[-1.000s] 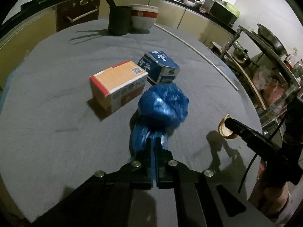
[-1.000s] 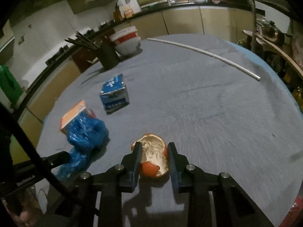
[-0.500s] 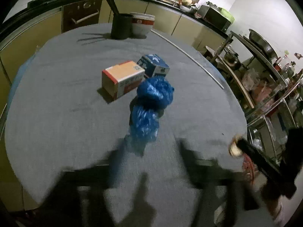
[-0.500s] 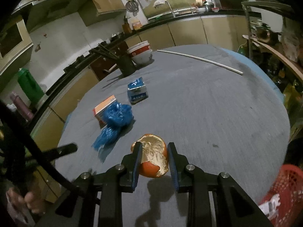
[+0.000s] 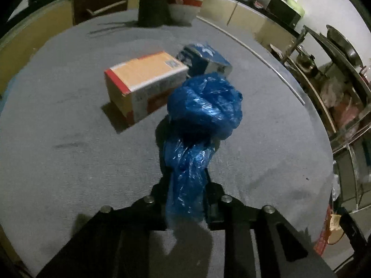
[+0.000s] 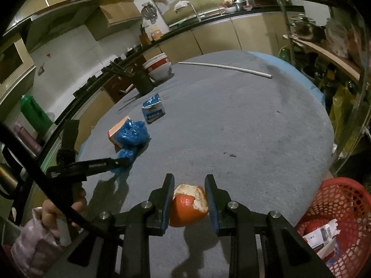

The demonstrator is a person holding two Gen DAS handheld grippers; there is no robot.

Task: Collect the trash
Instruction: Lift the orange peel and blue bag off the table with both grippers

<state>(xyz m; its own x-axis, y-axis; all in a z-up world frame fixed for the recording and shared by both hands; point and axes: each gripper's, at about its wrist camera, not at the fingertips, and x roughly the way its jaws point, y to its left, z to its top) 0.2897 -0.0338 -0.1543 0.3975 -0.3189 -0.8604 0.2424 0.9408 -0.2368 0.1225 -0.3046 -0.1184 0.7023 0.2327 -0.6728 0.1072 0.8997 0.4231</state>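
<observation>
The right claw (image 6: 189, 199) is clenched on a piece of orange peel (image 6: 188, 205), held above the near edge of the grey counter (image 6: 243, 139). Just to its right, off the counter's edge, stands a red basket (image 6: 343, 192) with paper scraps in it. The left claw (image 5: 185, 185) is closing, with the tail of a blue plastic bag (image 5: 204, 108) between its fingers; the pictures do not settle whether they press on it yet. The bag's knotted bulk rests on the counter just ahead. Behind the bag, touching it, lies an orange box (image 5: 143, 81), and beside that a blue carton (image 5: 205, 56). Farther back stand a dark cup (image 5: 154, 9) of chopsticks and a white bowl (image 5: 185, 2), with a thin white rod (image 6: 225, 68) lying near the far edge.
</observation>
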